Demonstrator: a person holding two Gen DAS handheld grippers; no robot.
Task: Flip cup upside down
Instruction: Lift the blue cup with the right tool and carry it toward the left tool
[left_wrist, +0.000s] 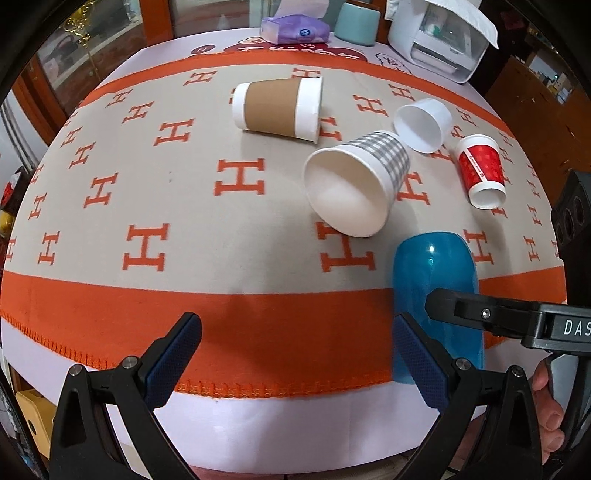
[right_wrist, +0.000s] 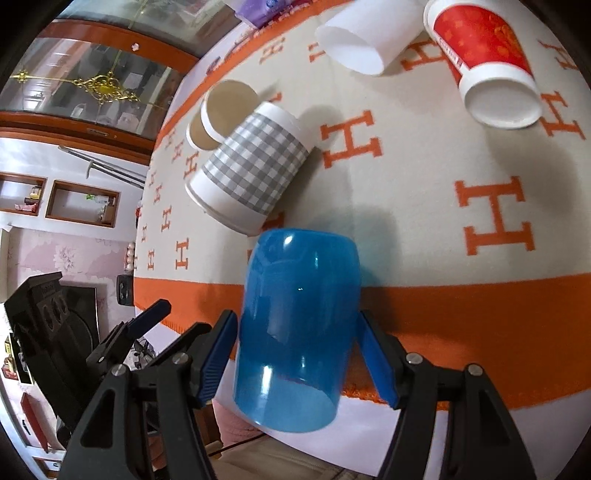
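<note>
A translucent blue plastic cup (right_wrist: 295, 332) lies on its side at the near edge of the cloth, its open mouth toward me; it also shows in the left wrist view (left_wrist: 436, 295). My right gripper (right_wrist: 297, 358) is open, its blue pads (right_wrist: 218, 362) on either side of the cup with small gaps. In the left wrist view the right gripper's black finger (left_wrist: 480, 314) crosses the cup. My left gripper (left_wrist: 295, 354) is open and empty over the orange border, left of the blue cup.
Several other cups lie on their sides on the orange H-pattern cloth (left_wrist: 147, 177): a grey checked one (left_wrist: 369, 173), a brown-sleeved one (left_wrist: 277, 107), a white one (left_wrist: 424, 123) and a red one (left_wrist: 480, 170). A tissue pack (left_wrist: 295, 29) and a white appliance (left_wrist: 443, 40) stand at the back.
</note>
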